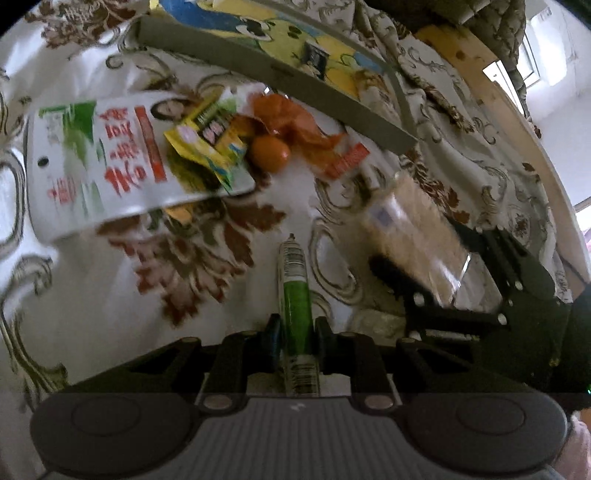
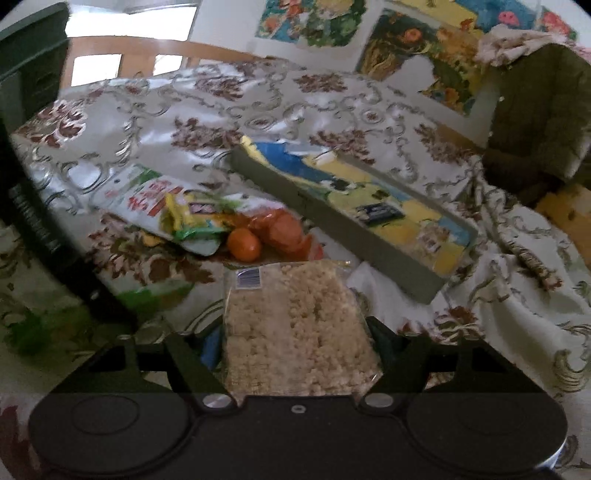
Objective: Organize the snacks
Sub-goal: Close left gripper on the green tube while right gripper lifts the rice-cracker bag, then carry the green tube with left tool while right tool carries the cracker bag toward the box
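In the left wrist view my left gripper (image 1: 295, 332) is shut on a thin green and white snack packet (image 1: 295, 291), seen edge-on and pointing forward. To its right my right gripper (image 1: 436, 258) holds a clear pack of puffed rice cake (image 1: 406, 225). The right wrist view shows the right gripper (image 2: 295, 347) shut on that rice cake pack (image 2: 295, 314) just above the cloth. Ahead lie a large white pouch (image 2: 147, 195) with red script, a yellow packet (image 2: 192, 214), a tangerine (image 2: 243, 243) and an orange wrapper (image 2: 288, 229). A shallow grey box (image 2: 332, 221) with a cartoon lining sits behind them.
A floral tablecloth (image 2: 221, 103) covers the table. A chair draped with a dark green coat (image 2: 535, 122) stands at the far right. Colourful pictures (image 2: 314, 22) hang on the wall behind. The wooden table edge (image 1: 480, 74) shows at the right of the left wrist view.
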`<state>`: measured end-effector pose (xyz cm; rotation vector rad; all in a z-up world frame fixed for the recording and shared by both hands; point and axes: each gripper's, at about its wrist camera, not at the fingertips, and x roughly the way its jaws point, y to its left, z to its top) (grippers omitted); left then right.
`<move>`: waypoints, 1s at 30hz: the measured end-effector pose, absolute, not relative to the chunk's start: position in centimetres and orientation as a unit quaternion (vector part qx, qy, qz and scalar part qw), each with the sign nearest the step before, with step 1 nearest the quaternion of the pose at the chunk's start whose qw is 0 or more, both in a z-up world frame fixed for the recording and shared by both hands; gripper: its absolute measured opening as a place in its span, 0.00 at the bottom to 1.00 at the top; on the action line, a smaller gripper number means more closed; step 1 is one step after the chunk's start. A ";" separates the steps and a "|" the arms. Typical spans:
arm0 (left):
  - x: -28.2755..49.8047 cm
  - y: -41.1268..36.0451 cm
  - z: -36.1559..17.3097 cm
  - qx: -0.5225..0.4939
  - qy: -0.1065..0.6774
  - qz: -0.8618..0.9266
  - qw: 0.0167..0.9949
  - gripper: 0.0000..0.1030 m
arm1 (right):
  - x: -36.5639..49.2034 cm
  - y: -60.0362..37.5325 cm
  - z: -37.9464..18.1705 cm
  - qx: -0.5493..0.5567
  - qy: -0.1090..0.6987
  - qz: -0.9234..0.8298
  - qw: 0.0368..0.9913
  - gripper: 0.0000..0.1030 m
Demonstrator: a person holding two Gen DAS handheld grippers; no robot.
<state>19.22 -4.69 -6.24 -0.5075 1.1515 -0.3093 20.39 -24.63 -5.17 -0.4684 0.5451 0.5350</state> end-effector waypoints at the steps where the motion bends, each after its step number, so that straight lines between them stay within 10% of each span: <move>1: 19.2 -4.8 -6.2 -0.242 0.537 -0.145 0.795 0.19 | 20.6 -24.8 -5.0 -0.221 0.262 0.252 0.905 0.75; 30: 40.7 -4.6 1.4 -0.277 0.364 -0.068 0.887 0.20 | 38.9 -26.9 -4.3 -0.064 0.190 0.150 0.968 0.75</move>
